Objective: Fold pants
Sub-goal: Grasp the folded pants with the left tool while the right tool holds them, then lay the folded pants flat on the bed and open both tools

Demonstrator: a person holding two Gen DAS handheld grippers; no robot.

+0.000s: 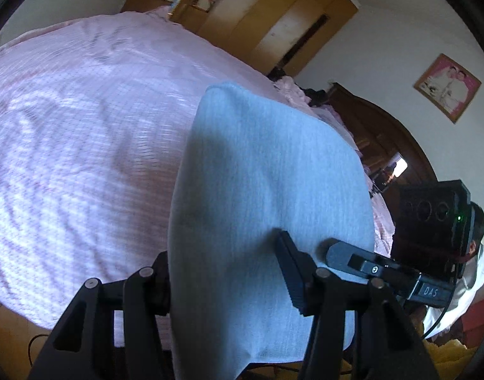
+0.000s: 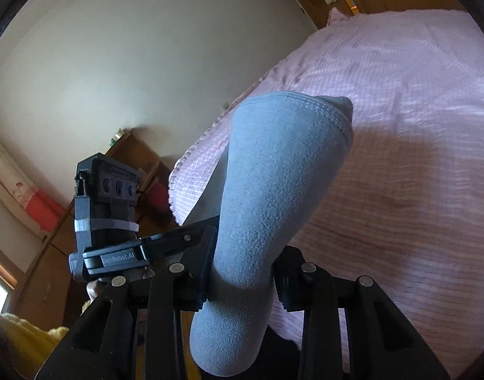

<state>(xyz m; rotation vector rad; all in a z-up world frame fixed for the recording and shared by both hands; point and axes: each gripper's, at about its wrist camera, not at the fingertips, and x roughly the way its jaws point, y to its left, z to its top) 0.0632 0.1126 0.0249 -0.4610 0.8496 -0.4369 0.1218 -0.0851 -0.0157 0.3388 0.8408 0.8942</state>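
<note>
Hanging grey fleece pants [image 2: 273, 190]; seemingly doubled; stitched hem outermost.

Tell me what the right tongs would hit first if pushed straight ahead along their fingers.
The right tongs are already clamped on the grey pants, which drape ahead of them. Beyond that cloth, the pink bedspread probably comes first, though depth is hard to judge.

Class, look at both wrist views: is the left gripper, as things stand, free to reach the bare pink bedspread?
Probably not. The left gripper is shut on the grey pants, which drape between it and the pink bedspread. The right gripper grips them too, so they would need setting down first.
</note>
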